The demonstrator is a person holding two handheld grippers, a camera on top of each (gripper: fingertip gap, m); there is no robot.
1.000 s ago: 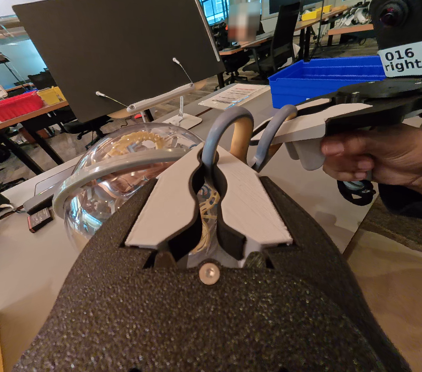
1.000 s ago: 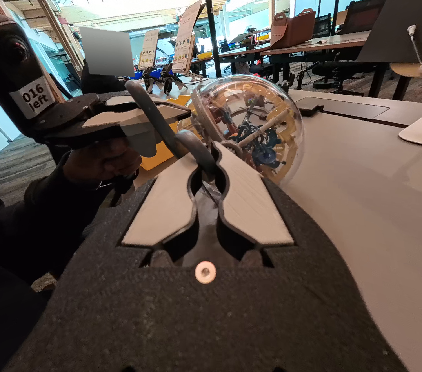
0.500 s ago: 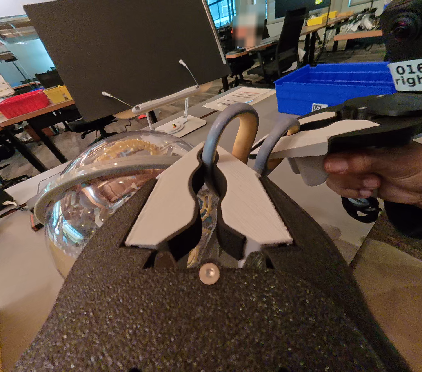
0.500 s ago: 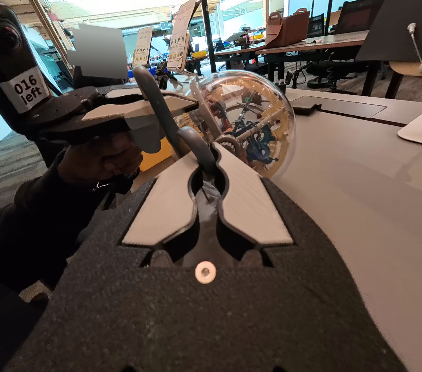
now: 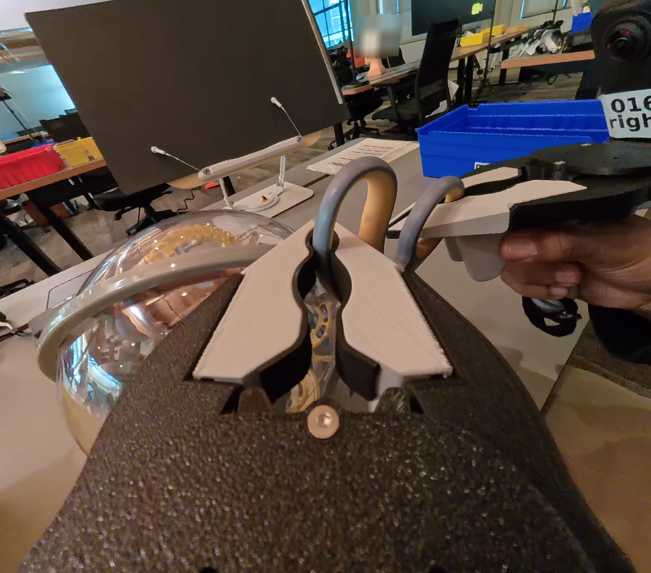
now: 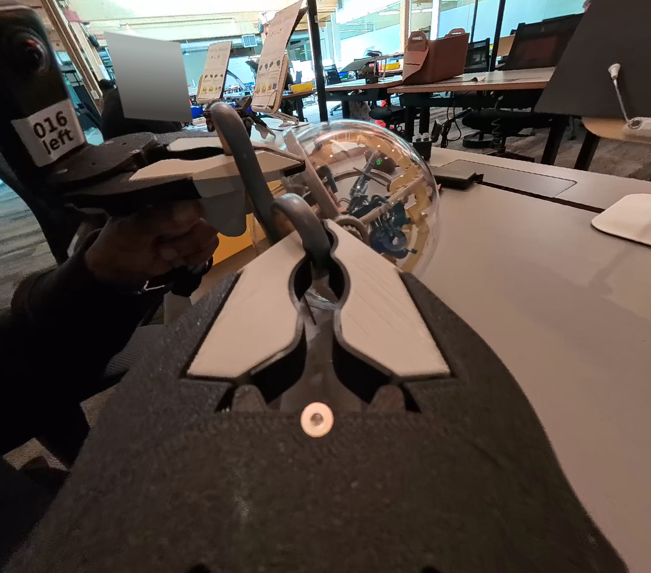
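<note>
Gripping grey scissor loops [image 5: 352,190]: left claw [image 5: 322,241], right claw [image 6: 318,241]; clear maze ball [image 6: 380,197] alongside.

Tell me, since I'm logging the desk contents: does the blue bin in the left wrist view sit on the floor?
No, the blue bin stands on the grey table, behind the right gripper.

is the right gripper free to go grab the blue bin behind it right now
Probably not as things stand. The right gripper is shut on the smaller grey handle loop of the scissors, beside the left gripper, so its fingers are occupied. The blue bin itself sits unobstructed on the table.
</note>
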